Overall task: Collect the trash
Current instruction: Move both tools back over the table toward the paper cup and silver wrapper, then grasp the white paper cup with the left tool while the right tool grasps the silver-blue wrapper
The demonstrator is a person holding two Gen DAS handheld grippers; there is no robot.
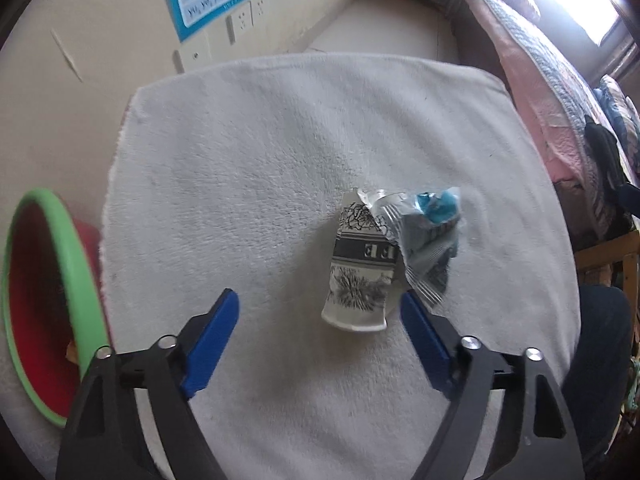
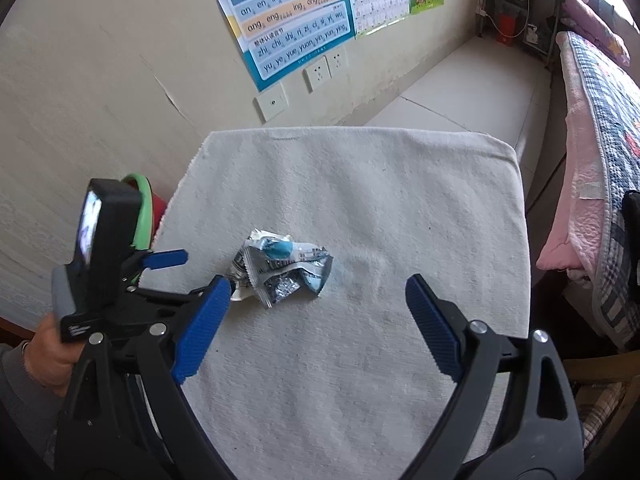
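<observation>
Blue-padded left gripper (image 1: 320, 304), jaws open around the flattened printed paper cup (image 1: 360, 276), risks snagging the crumpled silver wrapper (image 1: 428, 240) overlapping it; right gripper (image 2: 318, 292) is likewise held open, empty.

Your tongs (image 1: 320, 312) are black frames with ribbed blue pads (image 2: 204, 320) and silver screws (image 1: 470, 343); your sleeve (image 2: 20, 392) is grey.

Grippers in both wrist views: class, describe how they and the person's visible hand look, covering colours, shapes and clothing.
Each gripper, left gripper and right gripper, has curved black arms, silver bolts and ribbed blue pads. The left one carries a black box with a small screen. The left hand shows a grey sleeve.
</observation>
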